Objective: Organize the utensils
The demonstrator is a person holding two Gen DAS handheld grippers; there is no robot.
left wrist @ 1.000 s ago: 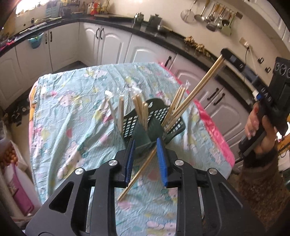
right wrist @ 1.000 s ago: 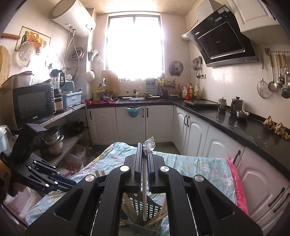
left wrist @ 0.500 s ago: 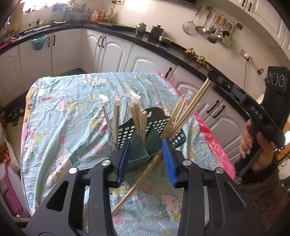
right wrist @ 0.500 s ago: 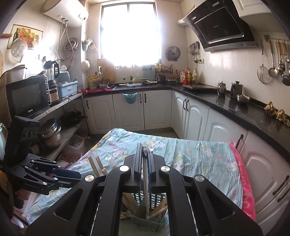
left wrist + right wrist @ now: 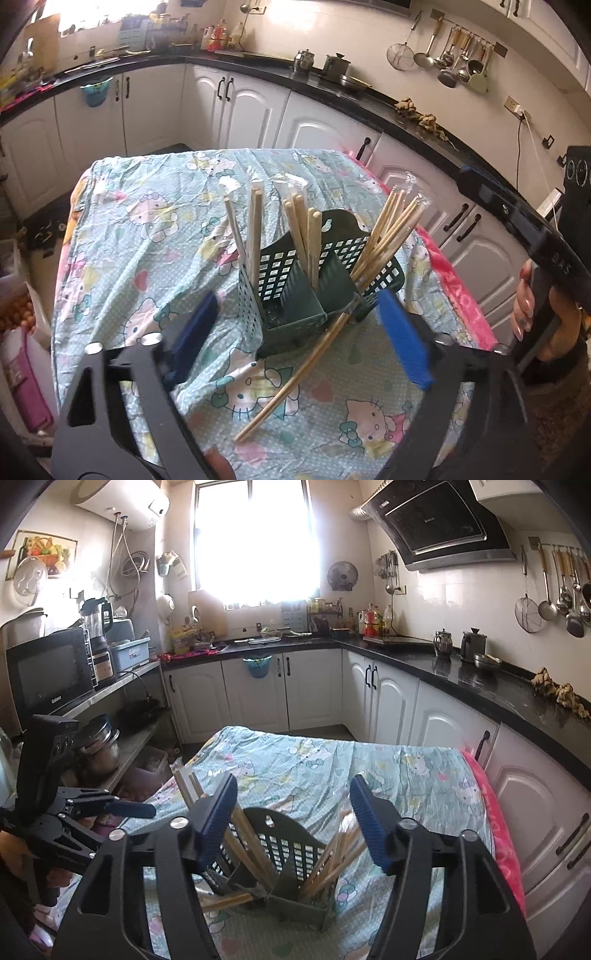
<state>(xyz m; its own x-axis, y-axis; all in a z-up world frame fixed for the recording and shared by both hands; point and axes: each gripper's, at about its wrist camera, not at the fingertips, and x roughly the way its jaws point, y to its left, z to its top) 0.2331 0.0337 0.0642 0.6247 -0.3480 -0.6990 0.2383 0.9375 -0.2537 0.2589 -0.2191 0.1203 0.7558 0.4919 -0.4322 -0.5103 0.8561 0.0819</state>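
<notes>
Both tongs are spreading: the left gripper and the right gripper are pinching nothing. One pair of chopsticks is lying slantwise on the tablecloth, far tip leaning against the green basket, near end pointing toward the left camera. Three bunches are standing tilted in the basket's compartments, tips upward.

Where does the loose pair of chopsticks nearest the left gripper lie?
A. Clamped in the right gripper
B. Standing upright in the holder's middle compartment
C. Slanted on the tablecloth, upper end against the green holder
C: the loose chopsticks slant across the tablecloth, upper end against the green holder.
</notes>
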